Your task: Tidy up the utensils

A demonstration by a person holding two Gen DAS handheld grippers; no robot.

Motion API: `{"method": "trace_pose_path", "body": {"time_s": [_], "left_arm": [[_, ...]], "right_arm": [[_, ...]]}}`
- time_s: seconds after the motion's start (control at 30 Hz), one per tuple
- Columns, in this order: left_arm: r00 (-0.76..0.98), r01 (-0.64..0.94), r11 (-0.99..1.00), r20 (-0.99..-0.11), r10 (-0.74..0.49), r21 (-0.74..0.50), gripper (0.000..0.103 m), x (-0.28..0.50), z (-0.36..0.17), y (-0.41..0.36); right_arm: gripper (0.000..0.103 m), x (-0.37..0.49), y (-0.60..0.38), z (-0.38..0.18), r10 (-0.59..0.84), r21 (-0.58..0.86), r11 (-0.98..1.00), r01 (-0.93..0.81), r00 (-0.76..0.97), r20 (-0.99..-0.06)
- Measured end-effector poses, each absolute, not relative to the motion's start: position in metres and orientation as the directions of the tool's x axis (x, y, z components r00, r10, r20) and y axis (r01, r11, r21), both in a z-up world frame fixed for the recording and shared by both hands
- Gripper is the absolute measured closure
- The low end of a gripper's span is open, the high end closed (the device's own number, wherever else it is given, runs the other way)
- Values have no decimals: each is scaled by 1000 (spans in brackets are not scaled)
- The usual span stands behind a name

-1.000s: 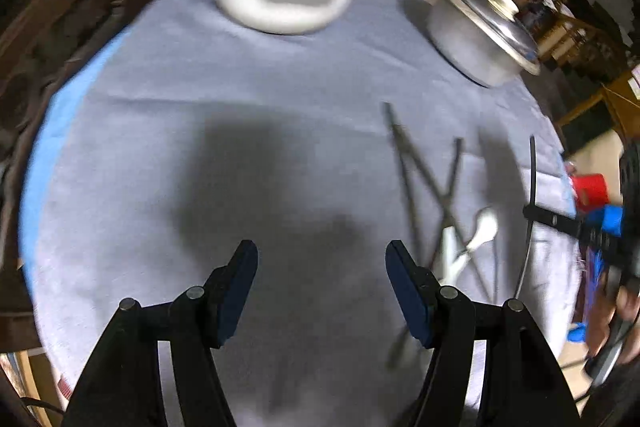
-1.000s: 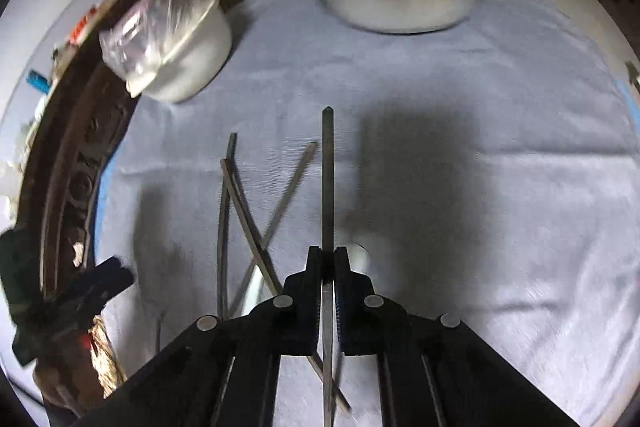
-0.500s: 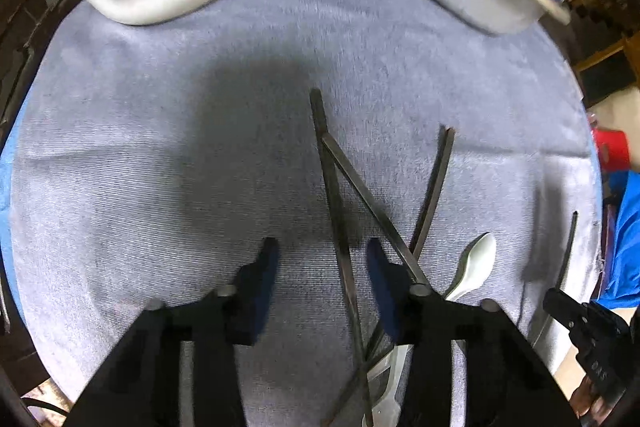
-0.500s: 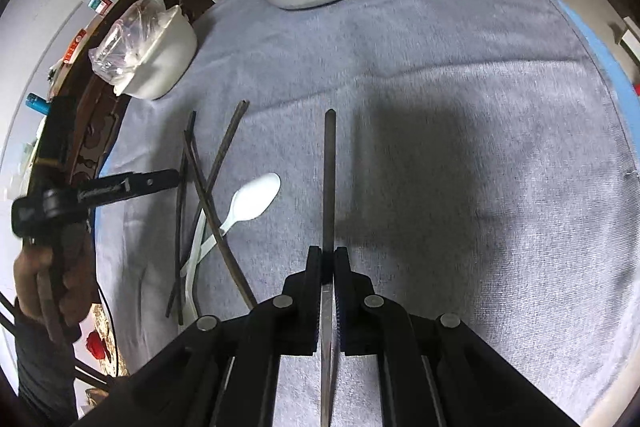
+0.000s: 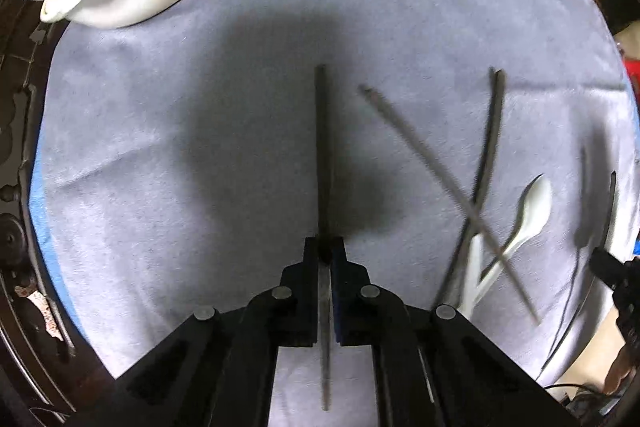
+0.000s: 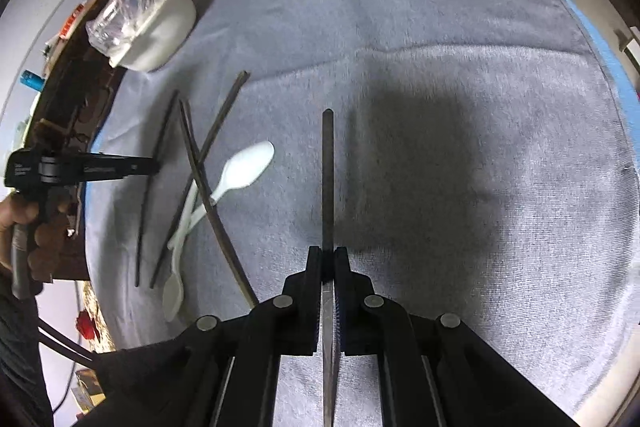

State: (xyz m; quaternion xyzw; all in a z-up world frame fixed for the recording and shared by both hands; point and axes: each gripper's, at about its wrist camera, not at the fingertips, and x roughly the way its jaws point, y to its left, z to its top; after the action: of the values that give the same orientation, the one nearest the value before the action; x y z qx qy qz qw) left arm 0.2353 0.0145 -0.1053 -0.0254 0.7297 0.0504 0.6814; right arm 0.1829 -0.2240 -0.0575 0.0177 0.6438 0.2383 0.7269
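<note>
Above grey cloth point(image 5: 160, 147), both grippers' fingers point(image 5: 310, 267) clamp chopsticks point(image 5: 322, 155).

I see dark grey slim chopsticks point(image 6: 208, 151), white plastic spoons point(image 6: 244, 169), a plain grey-blue cloth point(image 6: 480, 67), and a white round bowl point(image 6: 164, 27).

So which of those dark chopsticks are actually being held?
Two: the left gripper clamps one dark chopstick, the right gripper another. The crossed ones lie loose.
</note>
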Motion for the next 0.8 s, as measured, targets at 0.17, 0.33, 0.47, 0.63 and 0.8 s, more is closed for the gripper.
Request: {"method": "trace_pose_path", "body": {"time_s": [0.17,0.33,0.47,0.63,0.8], "left_arm": [[-82,-113,993,-996,29,38,97,236,-105,13],[-93,-138,990,-995,19,32,97,241,-102,21],[-73,-135,990,-997,22,32,99,239,-99,17],[-35,-202,979,-998,-48,-40,98,211,-95,33],[48,-282,953,-994,-103,-113,98,175,-79,60]], "right_arm": [[96,184,-212,-74,325,305,896,-322,9,-946],[96,188,-204,-77,289,276,901,-335,-11,-957],[96,194,-193,-78,241,240,905,-352,-42,-970],[96,190,-200,-78,270,266,912,-312,-29,-962],[96,170,-215,-64,318,297,912,-284,28,-948]]}}
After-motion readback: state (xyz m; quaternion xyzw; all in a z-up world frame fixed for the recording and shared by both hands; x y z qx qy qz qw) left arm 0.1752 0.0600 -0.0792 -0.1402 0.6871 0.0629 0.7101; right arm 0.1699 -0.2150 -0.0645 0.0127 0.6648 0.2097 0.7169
